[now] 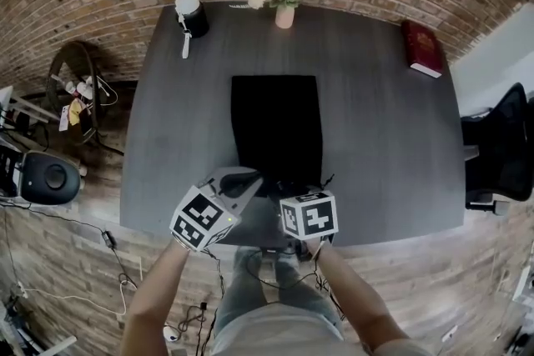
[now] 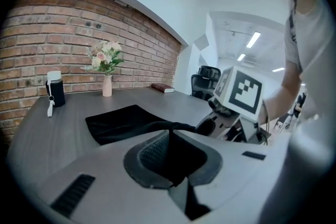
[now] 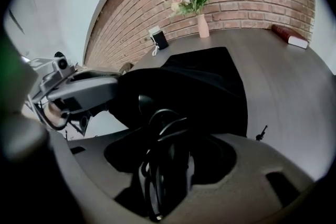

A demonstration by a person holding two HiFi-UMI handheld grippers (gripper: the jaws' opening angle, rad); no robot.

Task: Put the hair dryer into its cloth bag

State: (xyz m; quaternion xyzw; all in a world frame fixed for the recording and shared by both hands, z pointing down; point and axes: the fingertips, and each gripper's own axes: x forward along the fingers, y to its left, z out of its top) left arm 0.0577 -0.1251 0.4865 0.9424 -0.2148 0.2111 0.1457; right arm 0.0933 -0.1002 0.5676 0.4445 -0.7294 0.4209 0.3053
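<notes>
Black cloth bag [image 1: 275, 125] on table [image 1: 384, 146], our left gripper [image 2: 170, 138] clenched on bag's near edge, our right gripper [image 3: 167, 131] grasping hair dryer [image 3: 160, 173] beside bag's mouth

hidden | hair dryer [image 3: 164, 176]: dark, shape unclear | chair [image 1: 505, 137]: cut by edge

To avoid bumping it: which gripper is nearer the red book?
Right. The right gripper, holding the hair dryer, is at the near edge of the table, the red book at its far right corner; the left gripper sits further left, shut on the cloth bag.
</notes>
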